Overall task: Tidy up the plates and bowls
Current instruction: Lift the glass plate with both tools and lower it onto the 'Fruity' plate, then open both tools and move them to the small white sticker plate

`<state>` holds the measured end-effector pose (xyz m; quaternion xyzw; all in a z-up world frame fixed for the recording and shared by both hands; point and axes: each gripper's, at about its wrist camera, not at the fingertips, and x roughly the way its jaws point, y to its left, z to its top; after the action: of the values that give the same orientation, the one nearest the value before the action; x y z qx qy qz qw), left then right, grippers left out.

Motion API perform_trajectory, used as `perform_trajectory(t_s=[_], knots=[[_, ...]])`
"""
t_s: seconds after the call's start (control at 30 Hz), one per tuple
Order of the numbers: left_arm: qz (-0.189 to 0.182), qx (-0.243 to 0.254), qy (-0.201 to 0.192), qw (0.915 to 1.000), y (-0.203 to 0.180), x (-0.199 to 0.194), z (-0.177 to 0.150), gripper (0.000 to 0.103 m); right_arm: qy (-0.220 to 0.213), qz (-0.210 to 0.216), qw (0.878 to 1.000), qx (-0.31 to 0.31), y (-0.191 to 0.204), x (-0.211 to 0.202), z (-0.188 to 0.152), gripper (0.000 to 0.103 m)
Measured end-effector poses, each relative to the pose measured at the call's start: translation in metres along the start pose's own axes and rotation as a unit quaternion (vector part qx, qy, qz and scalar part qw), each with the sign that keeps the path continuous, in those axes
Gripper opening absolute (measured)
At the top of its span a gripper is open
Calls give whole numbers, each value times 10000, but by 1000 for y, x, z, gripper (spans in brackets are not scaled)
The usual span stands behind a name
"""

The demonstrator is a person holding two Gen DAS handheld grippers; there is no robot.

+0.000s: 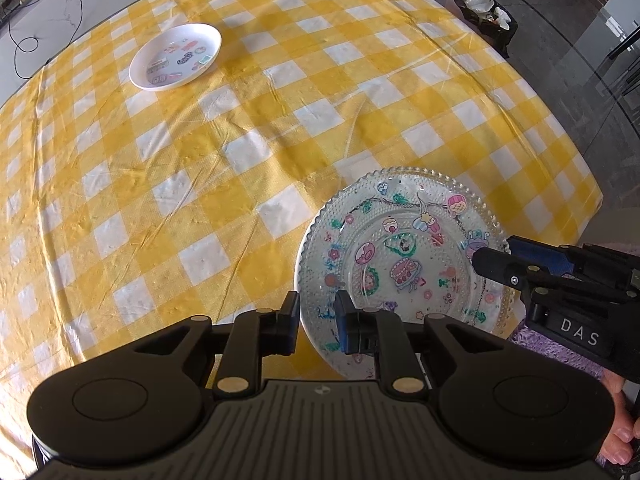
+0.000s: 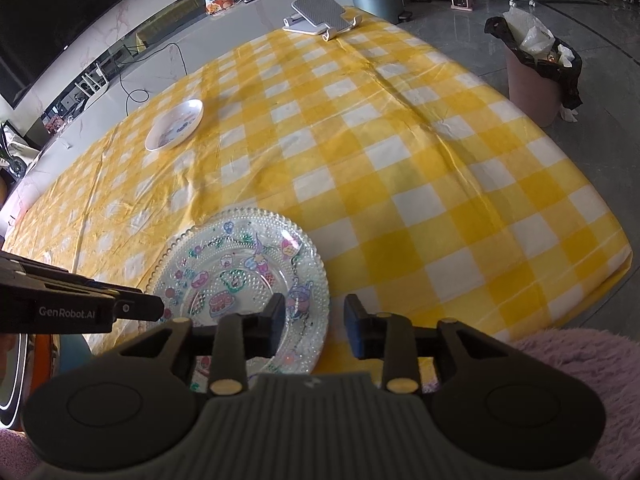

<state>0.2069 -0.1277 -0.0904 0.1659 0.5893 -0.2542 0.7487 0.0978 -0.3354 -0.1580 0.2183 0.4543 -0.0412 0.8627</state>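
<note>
Straddling the near rim of the glass plate (image 1: 404,264), both tools sit low at the bench's front edge. The left tool (image 1: 317,312) has its fingers slightly spread across the plate's 7 o'clock rim, not pressing it as far as the view shows; the right tool (image 2: 315,318) is spread wider at the 4 o'clock rim, 1 finger over the plate and the other outside it, pinching nothing.

Risk, as I judge it: the plate lies very near the front edge of the bench (image 2: 400,168), so a nudge from either tool could push it over, and the checked cloth is creased and may slide with it. A pinch on the beaded rim could also slip, since glass gives little grip.

This plate is clear, with a studded border and cartoon stickers across its centre. A smaller white plate (image 1: 176,57), also printed, rests well apart toward 11 o'clock.
</note>
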Motion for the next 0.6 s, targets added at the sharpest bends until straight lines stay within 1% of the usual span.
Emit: perform_trajectory(t_s=[0.03, 0.07, 0.1, 0.13, 0.2, 0.23, 0.4, 0.5, 0.6], knots=[[-12, 28, -24, 10000, -1, -1, -1, 30, -11, 17, 10000, 12, 0, 0, 0, 39], [-45, 57, -64, 10000, -2, -2, -2, 34, -25, 40, 10000, 21, 0, 0, 0, 44], [-73, 86, -111, 9999, -3, -4, -3, 40, -51, 76, 10000, 34, 0, -1, 0, 50], [-81, 115, -155, 9998, -5, -6, -4, 44, -73, 100, 9999, 47, 0, -2, 0, 52], [-74, 177, -245, 9995, -8, -11, -6, 49, -107, 158, 9998, 79, -1, -2, 1, 60], [-68, 205, -295, 9993, -9, -14, -6, 51, -119, 195, 9997, 100, -1, -2, 1, 62], [-71, 167, -505, 9986, -6, -27, -6, 56, -246, 265, 9993, 96, -1, -6, 1, 76], [-66, 91, -629, 9980, 0, -35, -7, 57, -335, 262, 9991, 61, 0, -9, 0, 80], [-37, -6, -793, 9968, 10, -44, -6, 60, -345, 247, 9991, 80, 0, -9, 3, 83]])
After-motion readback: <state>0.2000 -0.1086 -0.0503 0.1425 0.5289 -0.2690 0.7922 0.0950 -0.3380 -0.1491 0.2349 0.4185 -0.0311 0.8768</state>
